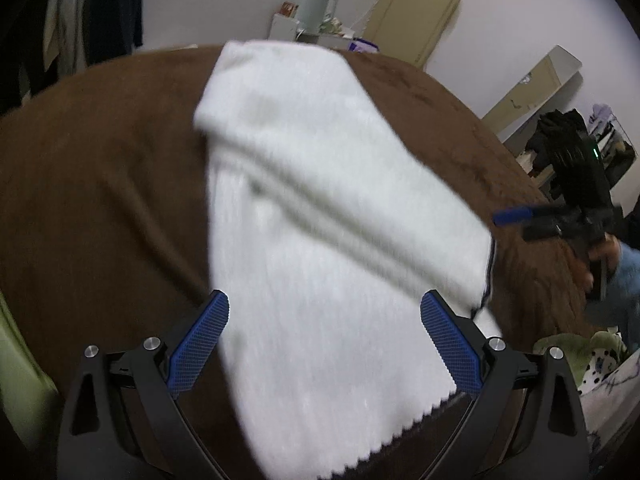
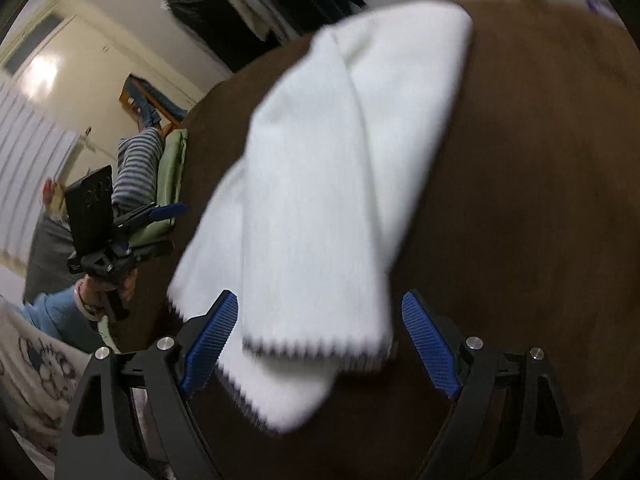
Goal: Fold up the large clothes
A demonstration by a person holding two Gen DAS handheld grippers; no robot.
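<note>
Motion blur softens the white garment [image 1: 320, 208] in both views, so we cannot read its knit or say which part of it lies folded over. Its near hem runs out of the left wrist view's bottom edge. The brown bed cover [image 1: 100, 200] is cut off at both sides. The items on the far white stand [image 1: 286, 26] (a pale jug among them) are too small to identify.

The left gripper [image 1: 325, 308] and right gripper [image 2: 320, 308] are held angled downward, jaws spread wide, nothing gripped.
</note>
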